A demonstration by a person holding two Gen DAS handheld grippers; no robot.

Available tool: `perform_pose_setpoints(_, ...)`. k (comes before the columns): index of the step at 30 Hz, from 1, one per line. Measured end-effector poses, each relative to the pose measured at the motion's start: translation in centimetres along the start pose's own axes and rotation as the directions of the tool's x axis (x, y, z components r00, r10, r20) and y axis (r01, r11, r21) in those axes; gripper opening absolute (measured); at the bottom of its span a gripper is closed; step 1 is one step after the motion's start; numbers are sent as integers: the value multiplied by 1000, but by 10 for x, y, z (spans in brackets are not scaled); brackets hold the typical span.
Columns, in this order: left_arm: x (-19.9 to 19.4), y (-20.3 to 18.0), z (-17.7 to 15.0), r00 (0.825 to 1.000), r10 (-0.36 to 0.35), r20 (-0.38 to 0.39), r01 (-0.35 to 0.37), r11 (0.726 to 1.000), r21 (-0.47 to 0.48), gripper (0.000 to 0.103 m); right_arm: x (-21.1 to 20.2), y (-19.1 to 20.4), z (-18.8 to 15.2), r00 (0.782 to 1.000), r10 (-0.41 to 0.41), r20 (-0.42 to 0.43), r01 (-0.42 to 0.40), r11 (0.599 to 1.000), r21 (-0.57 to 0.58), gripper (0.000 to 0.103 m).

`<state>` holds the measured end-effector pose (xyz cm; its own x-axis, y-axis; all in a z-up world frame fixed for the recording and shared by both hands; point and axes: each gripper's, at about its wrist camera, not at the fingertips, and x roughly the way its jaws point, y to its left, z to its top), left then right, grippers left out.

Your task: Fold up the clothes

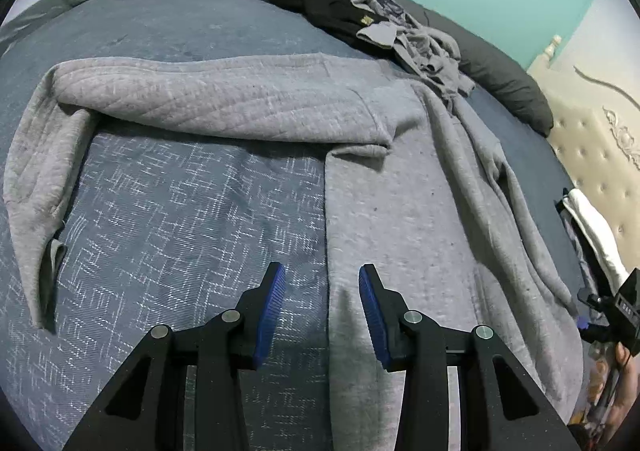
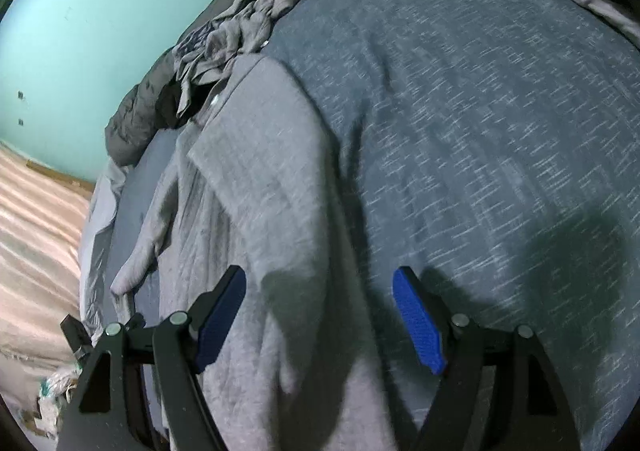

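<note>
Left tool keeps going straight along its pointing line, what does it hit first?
Most likely the straight edge of the grey sweatshirt where it lies on the blue bedspread. The left tool is open, nothing between its pads; depth is unclear.

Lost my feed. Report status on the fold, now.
Left gripper open, empty, over hem edge. Right gripper open, empty. Grey quilted sweatshirt flat on blue patterned bedspread, one sleeve folded across. Nothing in the way.
</note>
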<state>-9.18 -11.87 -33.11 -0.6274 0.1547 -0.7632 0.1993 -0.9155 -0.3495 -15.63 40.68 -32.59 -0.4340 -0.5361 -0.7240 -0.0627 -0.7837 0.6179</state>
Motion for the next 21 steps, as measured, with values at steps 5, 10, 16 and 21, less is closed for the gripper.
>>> perform_pose_setpoints(5,4,9,-1,1000,-5,-10,5,1000,-14,42,13,13,-5,999,25,-37,-26,999,-31,64)
perform_pose_setpoints(10,7,26,-3,1000,-8,-10,7,998,-60,42,16,20,-2,1000,-25,-18,24,998,-56,17)
perform_pose_setpoints(16,0,31,0,1000,-1,18,2,998,-57,42,-4,24,11,997,-60,53,65,994,-89,9)
perform_pose_setpoints(21,1,29,-1,1000,-4,19,5,998,-60,42,-46,30,36,984,-77,159,96,989,-117,5)
